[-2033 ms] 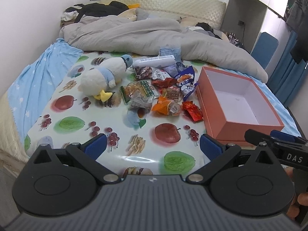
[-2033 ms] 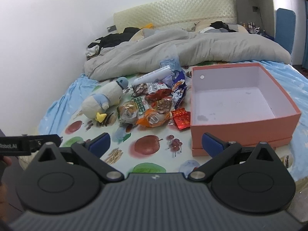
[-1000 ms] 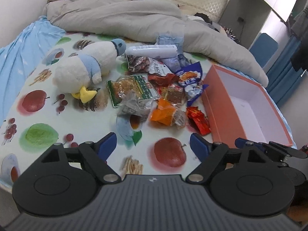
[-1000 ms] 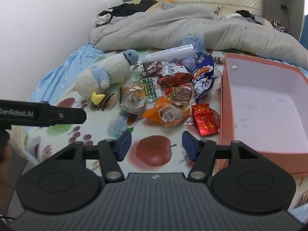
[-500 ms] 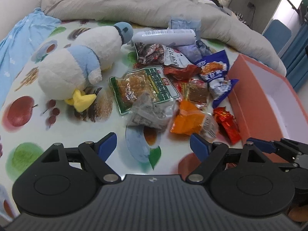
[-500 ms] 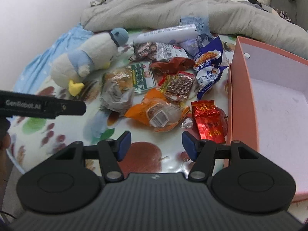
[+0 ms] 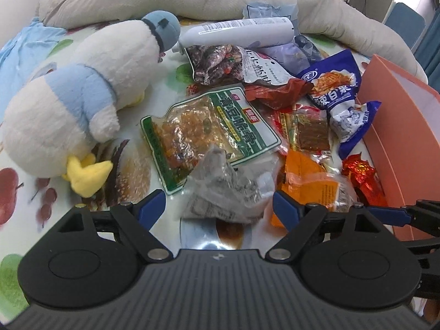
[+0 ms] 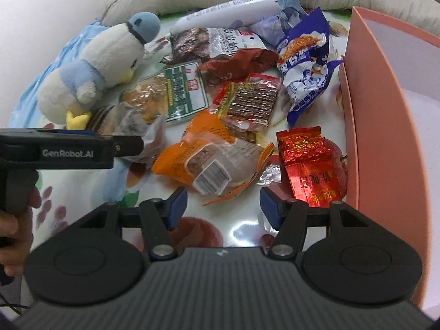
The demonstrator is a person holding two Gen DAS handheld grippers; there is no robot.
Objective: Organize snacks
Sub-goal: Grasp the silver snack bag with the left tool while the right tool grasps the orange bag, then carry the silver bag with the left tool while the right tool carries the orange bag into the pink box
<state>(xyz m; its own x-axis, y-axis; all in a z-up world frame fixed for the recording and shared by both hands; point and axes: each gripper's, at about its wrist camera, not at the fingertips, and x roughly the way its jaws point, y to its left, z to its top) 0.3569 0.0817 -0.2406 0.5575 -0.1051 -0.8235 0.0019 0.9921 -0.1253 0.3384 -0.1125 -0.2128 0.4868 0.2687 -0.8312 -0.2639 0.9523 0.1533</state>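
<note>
The fruit-print cloth [image 7: 41,192] on the bed now fills both views, because I have brought both grippers down and in toward the snack pile, so picking can begin. The pink box [image 8: 385,115] waits empty at the pile's right. My left gripper [image 7: 220,206] hangs spread wide over the crumpled clear packet [image 7: 228,189]; my right gripper [image 8: 222,206], half spread and empty, frames the orange packet [image 8: 209,154], whose long axis runs left-right.
</note>
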